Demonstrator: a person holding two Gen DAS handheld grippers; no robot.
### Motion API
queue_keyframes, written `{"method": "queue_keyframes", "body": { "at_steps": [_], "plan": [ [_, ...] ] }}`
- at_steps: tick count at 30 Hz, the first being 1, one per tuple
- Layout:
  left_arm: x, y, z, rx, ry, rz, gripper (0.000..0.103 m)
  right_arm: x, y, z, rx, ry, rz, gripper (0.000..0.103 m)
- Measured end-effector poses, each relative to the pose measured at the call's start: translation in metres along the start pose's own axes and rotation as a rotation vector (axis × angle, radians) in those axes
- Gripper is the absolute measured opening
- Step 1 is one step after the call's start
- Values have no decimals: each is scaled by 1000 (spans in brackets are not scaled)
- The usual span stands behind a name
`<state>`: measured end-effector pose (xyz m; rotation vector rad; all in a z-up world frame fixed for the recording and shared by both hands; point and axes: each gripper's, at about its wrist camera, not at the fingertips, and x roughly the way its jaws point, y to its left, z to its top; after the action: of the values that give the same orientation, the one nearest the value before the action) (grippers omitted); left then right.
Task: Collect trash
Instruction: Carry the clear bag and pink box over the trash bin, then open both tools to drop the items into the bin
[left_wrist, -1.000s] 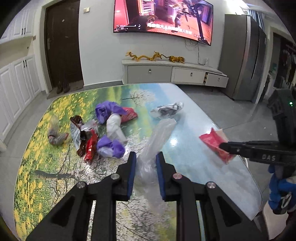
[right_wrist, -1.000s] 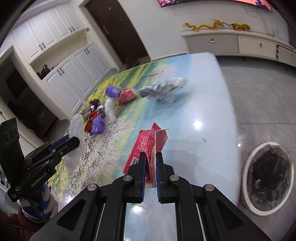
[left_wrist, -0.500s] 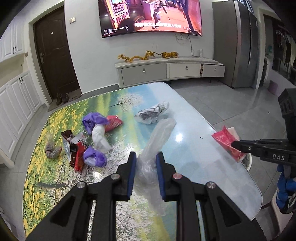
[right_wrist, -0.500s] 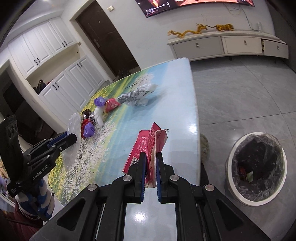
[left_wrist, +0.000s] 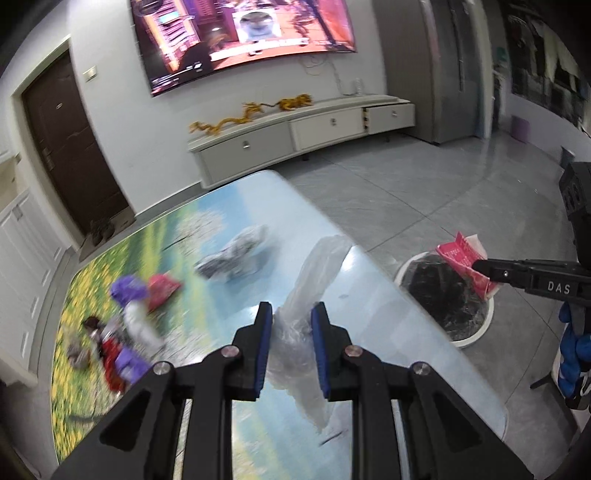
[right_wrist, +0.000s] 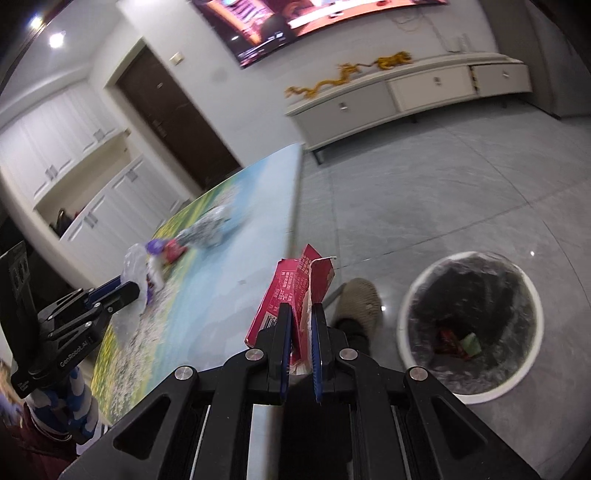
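My left gripper (left_wrist: 291, 317) is shut on a clear crumpled plastic bag (left_wrist: 314, 280) and holds it above the table's right side. My right gripper (right_wrist: 299, 314) is shut on a red paper packet (right_wrist: 295, 288), held past the table edge, left of the bin; it also shows in the left wrist view (left_wrist: 465, 258) over the bin. The white bin with a black liner (right_wrist: 469, 325) stands on the floor, with some trash inside. More trash lies on the table: a grey crumpled wrapper (left_wrist: 236, 254), purple and red pieces (left_wrist: 136, 295).
The table (left_wrist: 388, 306) has a printed landscape top and a rounded right edge. A foot in a beige slipper (right_wrist: 360, 299) stands between table and bin. A TV cabinet (left_wrist: 303, 136) and dark door (left_wrist: 70, 158) are at the back.
Both grippers have swung right with their loads. The right gripper has left the table and now holds the red packet near the bin. The left gripper has lifted and turned towards the bin.
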<state>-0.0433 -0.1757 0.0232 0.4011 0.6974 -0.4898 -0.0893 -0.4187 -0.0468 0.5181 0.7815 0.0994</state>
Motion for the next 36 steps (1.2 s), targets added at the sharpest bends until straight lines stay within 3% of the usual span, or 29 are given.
{"method": "queue_keyframes", "body": {
  "at_steps": [15, 24, 36],
  "plan": [
    [66, -110, 60, 203, 8, -173, 21, -15, -93, 9, 163, -49, -163, 10],
    [113, -160, 86, 241, 45, -235, 21, 0, -124, 14, 213, -31, -212, 12],
    [146, -193, 96, 249, 67, -268, 22, 12, -149, 17, 252, -16, -255, 15]
  ]
}}
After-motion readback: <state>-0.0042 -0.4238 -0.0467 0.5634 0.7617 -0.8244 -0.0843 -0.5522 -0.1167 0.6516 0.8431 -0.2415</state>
